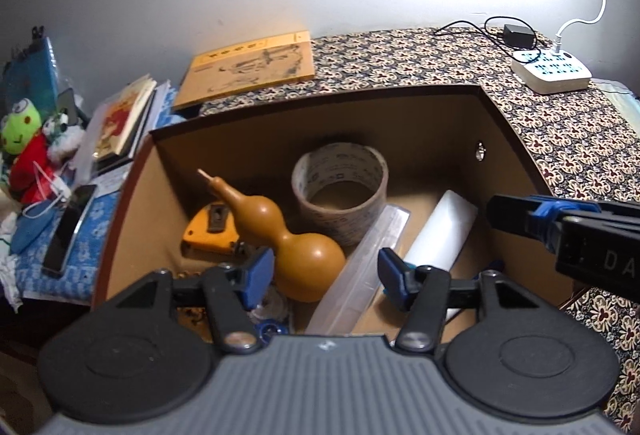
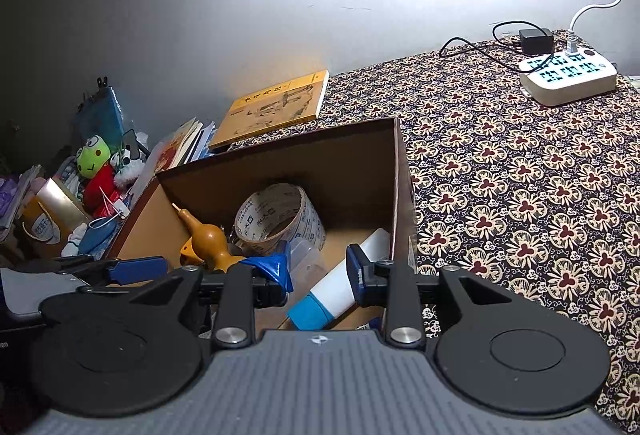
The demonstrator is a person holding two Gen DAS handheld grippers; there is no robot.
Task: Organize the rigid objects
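An open cardboard box (image 1: 320, 97) holds a tan gourd (image 1: 296, 251), a roll of printed tape (image 1: 340, 187), an orange tape measure (image 1: 208, 231), a clear plastic case (image 1: 360, 275) and a white tube (image 1: 440, 231). My left gripper (image 1: 325, 269) hangs open over the box, above the gourd and the clear case, with nothing touching its pads. My right gripper (image 2: 320, 269) is open over the box's near right corner (image 2: 396, 195). Below it lies the white tube (image 2: 344, 283) with its blue cap (image 2: 308, 311), untouched. Each gripper shows at the edge of the other's view.
The box sits on a flower-patterned cloth (image 2: 520, 195). A yellow book (image 1: 248, 69) lies behind it, and a white power strip (image 1: 552, 71) with cables is at the back right. On the left are books, a plush frog (image 1: 20, 131) and a phone (image 1: 68, 231).
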